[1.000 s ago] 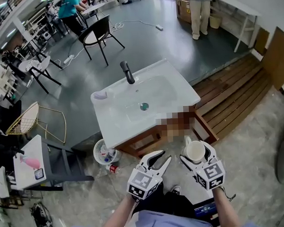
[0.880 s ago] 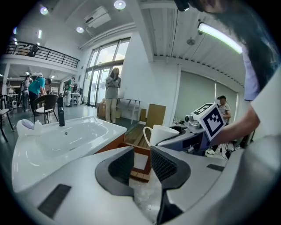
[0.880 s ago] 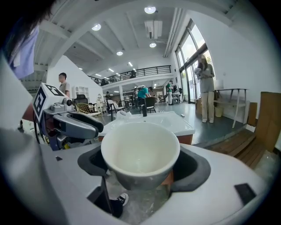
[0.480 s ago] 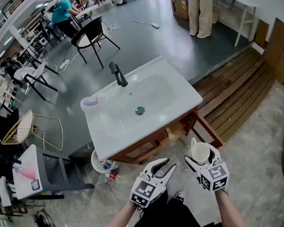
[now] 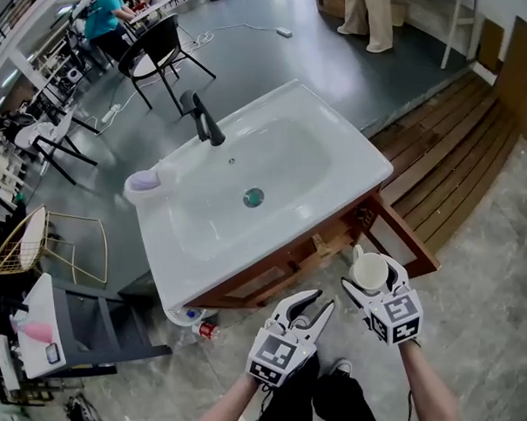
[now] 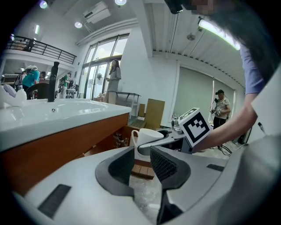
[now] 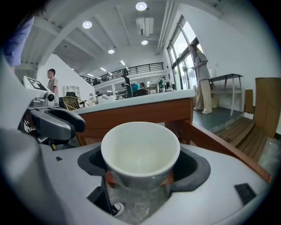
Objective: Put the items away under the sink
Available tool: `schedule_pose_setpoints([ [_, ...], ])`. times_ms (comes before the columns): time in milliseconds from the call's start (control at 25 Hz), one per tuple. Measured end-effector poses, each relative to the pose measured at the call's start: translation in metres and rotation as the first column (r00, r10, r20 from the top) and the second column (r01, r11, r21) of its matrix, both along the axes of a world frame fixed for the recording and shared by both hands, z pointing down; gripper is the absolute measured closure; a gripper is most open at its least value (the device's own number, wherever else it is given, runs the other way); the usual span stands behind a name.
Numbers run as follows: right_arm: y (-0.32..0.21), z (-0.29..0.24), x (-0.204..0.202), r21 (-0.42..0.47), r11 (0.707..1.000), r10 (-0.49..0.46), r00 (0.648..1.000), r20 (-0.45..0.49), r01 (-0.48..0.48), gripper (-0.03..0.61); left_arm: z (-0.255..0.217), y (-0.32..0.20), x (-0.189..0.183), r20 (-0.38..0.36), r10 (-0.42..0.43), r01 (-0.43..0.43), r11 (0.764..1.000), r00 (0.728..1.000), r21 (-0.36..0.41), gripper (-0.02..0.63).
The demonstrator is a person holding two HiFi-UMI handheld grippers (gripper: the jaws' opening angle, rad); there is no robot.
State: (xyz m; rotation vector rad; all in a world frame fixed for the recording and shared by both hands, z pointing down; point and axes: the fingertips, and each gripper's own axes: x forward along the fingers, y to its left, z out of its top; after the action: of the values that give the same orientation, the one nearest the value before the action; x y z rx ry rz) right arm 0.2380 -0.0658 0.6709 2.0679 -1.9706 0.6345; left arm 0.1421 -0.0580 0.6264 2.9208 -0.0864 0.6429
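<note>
Open workshop hall, grey floor, slatted wooden decking [image 5: 454, 171] off to the right. Head view looks steeply down on a white sink [image 5: 352, 149] set on a wooden cabinet [image 5: 283, 267]. Black faucet [image 5: 200, 119] stands at the sink's far edge, a dark drain [image 5: 253, 197] sits mid-basin, and a small lavender item [image 5: 143, 180] lies on the sink's left corner; I cannot tell what it is. A red can [image 5: 208, 330] lies on the floor at the cabinet's lower left.

Right gripper [image 5: 369, 279]: both jaws are closed against the sides of a white mug [image 5: 368, 267]. The mug is upright with its mouth up and its handle toward the cabinet. From the right gripper view the mug [image 7: 140, 151] fills the gap between the jaws and looks empty inside. It hangs in the air in front of the cabinet, near the right front corner, below the level of the sink top.

Left gripper [image 5: 313, 303]: in front of the cabinet, just left of the right one and apart from it. The left gripper view shows my jaws a narrow way apart with nothing between them [image 6: 142, 165]. The mug [image 6: 147, 138] appears beyond that gap, in the other gripper's hold.

Background: a black chair [image 5: 156, 48] and a person in a teal top [image 5: 102, 16] beyond the sink.
</note>
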Motion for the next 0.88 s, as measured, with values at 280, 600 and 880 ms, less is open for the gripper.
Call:
schedule_pose_setpoints([
  [280,-0.037,0.071,0.014,0.004,1.000,0.011,1.000,-0.015,-0.011,0.164,0.066,-0.022,0.017,-0.011,0.025,-0.025,1.000,1.000,0.011,0.491],
  [600,-0.080,0.130,0.030,0.030,0.999,0.040,0.999,-0.020,-0.039,0.164,0.114,-0.045,0.026,-0.044,0.034,-0.033,0.999,0.998,0.017,0.491],
  [880,-0.117,0.174,0.036,0.030,0.999,0.038,0.999,-0.038,-0.037,0.164,0.139,-0.055,0.027,-0.056,0.030,-0.029,0.999,0.998,0.019,0.491],
])
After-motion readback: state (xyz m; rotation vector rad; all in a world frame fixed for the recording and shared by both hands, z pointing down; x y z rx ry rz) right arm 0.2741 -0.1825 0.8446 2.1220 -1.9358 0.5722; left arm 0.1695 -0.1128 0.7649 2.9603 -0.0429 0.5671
